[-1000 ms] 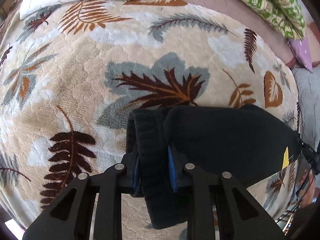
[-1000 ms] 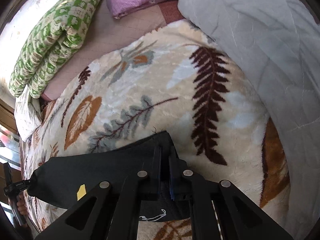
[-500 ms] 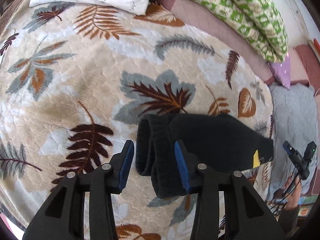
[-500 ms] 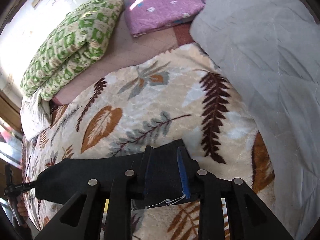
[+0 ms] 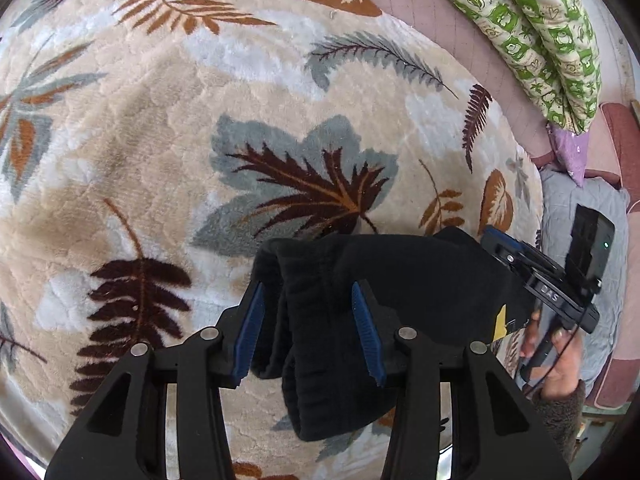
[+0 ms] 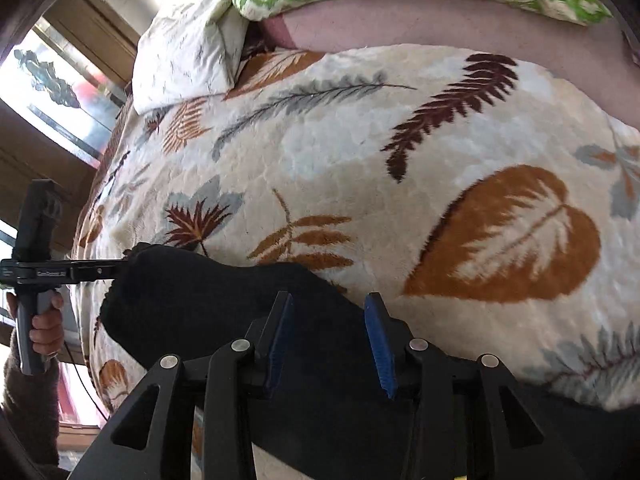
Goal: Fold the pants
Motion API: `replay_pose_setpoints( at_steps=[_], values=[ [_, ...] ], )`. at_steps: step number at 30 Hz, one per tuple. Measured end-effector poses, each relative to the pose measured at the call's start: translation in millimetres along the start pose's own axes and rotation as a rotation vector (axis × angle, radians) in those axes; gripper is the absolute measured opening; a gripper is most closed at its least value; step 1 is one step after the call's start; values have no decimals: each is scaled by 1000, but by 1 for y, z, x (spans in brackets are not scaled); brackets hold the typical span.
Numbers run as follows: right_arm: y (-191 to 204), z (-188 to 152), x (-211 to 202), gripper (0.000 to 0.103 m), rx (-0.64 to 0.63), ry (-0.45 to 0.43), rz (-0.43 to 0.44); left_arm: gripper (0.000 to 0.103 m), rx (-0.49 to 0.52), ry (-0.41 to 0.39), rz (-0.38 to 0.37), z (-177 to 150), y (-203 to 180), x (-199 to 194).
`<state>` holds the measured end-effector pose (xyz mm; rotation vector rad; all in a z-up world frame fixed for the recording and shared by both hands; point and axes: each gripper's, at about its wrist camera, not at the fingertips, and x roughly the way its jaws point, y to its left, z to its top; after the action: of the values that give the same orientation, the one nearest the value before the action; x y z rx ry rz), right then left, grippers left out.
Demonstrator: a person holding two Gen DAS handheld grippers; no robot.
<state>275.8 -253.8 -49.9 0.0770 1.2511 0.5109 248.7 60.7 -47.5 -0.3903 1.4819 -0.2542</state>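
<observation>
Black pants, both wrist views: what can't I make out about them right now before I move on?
- Left wrist view: the pants' near end runs behind the open left gripper, so that edge is hidden.
- Right wrist view: the pants pass under the open right gripper and off the bottom edge.
- Both views: the black cloth shows no seams, so the number of layers is unclear.
- Left wrist view: a small yellow tag is too small to read.

Left wrist camera sits low and close, facing across the cream leaf-patterned fleece blanket [image 5: 168,128] toward the green-and-white quilt [image 5: 540,32]. Right wrist camera skims it leftward, windowward. Both share the folded black knit pants [image 5: 400,276] [image 6: 208,292].
</observation>
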Motion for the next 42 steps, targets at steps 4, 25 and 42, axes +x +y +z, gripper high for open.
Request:
replay_pose_setpoints(
  at_steps=[4,25,42],
  values=[
    [1,13,22,41,9,9,45,43,55,-19,26,-3,-11,6],
    [48,-6,34,14,-270,55,-79,41,21,-67,-94,-7,9,15],
    [33,5,30,6,-164,-101,-117,23,421,-288,334,-48,-31,24]
  ],
)
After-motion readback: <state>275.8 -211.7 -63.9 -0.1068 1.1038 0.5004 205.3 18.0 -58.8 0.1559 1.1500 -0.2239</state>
